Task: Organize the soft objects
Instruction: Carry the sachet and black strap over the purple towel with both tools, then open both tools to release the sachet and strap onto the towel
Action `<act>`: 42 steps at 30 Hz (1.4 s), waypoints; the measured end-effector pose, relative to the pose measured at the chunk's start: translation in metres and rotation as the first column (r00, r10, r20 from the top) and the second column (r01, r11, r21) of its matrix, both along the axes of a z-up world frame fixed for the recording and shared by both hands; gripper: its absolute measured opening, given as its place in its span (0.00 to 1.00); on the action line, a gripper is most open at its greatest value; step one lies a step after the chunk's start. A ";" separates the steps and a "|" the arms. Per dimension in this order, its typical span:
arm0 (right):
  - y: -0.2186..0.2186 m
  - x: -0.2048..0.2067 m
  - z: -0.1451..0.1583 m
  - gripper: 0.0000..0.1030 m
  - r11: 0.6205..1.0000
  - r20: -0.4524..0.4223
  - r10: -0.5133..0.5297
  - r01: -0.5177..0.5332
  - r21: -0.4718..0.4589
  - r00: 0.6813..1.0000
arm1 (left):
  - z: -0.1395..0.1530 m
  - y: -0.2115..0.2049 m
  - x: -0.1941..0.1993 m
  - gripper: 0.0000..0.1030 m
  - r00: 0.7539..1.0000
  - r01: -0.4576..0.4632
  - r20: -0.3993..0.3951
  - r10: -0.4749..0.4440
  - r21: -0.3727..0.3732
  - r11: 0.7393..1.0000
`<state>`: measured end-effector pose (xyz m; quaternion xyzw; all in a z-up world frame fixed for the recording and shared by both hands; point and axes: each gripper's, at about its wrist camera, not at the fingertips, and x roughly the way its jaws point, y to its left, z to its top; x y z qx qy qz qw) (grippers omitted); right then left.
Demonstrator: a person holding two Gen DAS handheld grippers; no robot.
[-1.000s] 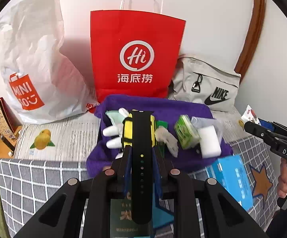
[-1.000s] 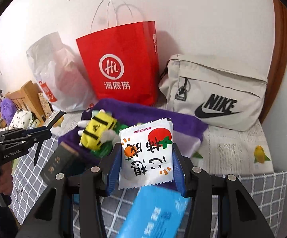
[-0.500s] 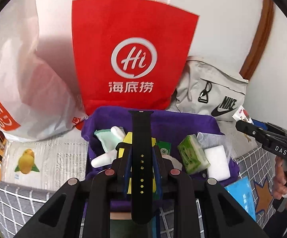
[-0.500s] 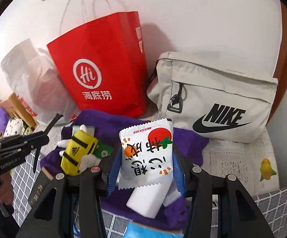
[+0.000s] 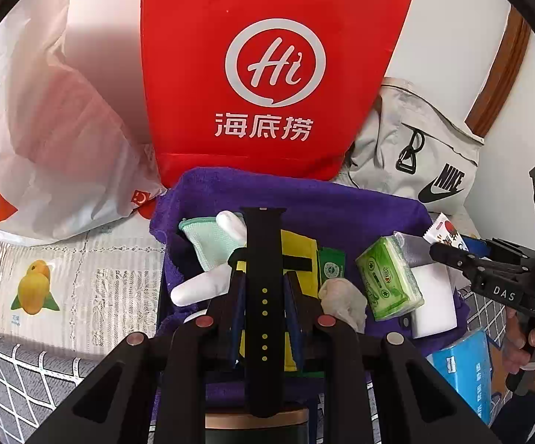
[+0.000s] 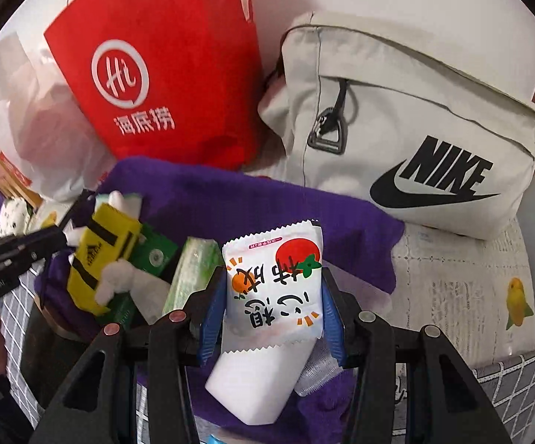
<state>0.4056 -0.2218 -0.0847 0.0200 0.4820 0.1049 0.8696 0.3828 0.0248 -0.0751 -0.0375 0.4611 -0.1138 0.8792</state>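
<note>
My left gripper (image 5: 263, 288) is shut on a black watch strap (image 5: 263, 259) and holds it over the purple towel (image 5: 304, 199). On the towel lie a yellow-and-white glove (image 5: 297, 248), a green tissue pack (image 5: 387, 277), a white sponge (image 5: 434, 303) and a mint cloth (image 5: 212, 240). My right gripper (image 6: 273, 296) is shut on a white snack packet (image 6: 273, 288) above the sponge (image 6: 256, 381) on the towel (image 6: 230, 199). The right gripper also shows at the right of the left wrist view (image 5: 448, 251).
A red paper bag (image 5: 267, 74) stands behind the towel, with a white plastic bag (image 5: 45, 129) to its left and a beige Nike bag (image 6: 408, 125) to its right. A blue box (image 5: 467, 366) lies at the front right on the checked cloth (image 5: 16, 370).
Both grippers have moved forward, closer to the towel and the bags. Each still holds its item; the snack packet now hangs over the white sponge.
</note>
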 end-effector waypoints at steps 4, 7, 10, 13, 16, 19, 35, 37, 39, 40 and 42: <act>0.004 0.002 -0.009 0.47 0.999 -0.026 0.016 -0.017 -0.036 1.000 | -0.003 0.002 0.003 0.19 1.000 -0.005 -0.009 0.005 -0.006 1.000; 0.007 0.006 -0.021 0.47 0.998 -0.057 0.026 -0.029 -0.047 0.998 | -0.009 0.004 0.006 0.19 1.000 -0.010 -0.024 0.010 -0.012 1.000; 0.007 0.008 -0.029 0.47 0.998 -0.081 0.024 -0.028 -0.048 0.996 | -0.012 0.006 0.008 0.19 0.999 -0.012 -0.030 0.011 -0.032 0.999; 0.007 0.009 -0.034 0.49 0.998 -0.089 0.022 -0.027 -0.052 0.996 | -0.015 0.007 0.009 0.19 0.999 -0.017 -0.028 0.016 -0.042 0.999; 0.007 0.010 -0.040 0.50 0.999 -0.100 0.016 -0.021 -0.046 0.995 | -0.018 0.009 0.011 0.19 0.999 -0.030 -0.023 0.028 -0.061 0.998; 0.005 0.010 -0.041 0.55 0.999 -0.101 0.017 -0.020 -0.033 0.995 | -0.021 0.011 0.012 0.19 0.999 -0.040 -0.020 0.038 -0.072 0.997; 0.001 0.016 -0.041 0.58 1.000 -0.105 0.029 -0.029 -0.005 0.994 | -0.030 0.024 0.022 0.19 0.994 -0.107 -0.042 0.104 -0.073 0.992; 0.000 0.016 -0.040 0.59 1.000 -0.102 0.026 -0.027 -0.005 0.994 | -0.032 0.023 0.023 0.19 0.993 -0.108 -0.048 0.105 -0.072 0.992; 0.000 0.015 -0.041 0.59 1.000 -0.101 0.025 -0.026 -0.002 0.995 | -0.035 0.023 0.022 0.19 0.993 -0.110 -0.055 0.106 -0.070 0.992; 0.000 0.014 -0.041 0.59 1.000 -0.099 0.024 -0.024 -0.004 0.995 | -0.036 0.023 0.023 0.19 0.992 -0.115 -0.060 0.111 -0.068 0.991; 0.000 0.013 -0.043 0.59 1.000 -0.097 0.019 -0.020 -0.007 0.995 | -0.038 0.024 0.023 0.19 0.992 -0.114 -0.062 0.110 -0.072 0.991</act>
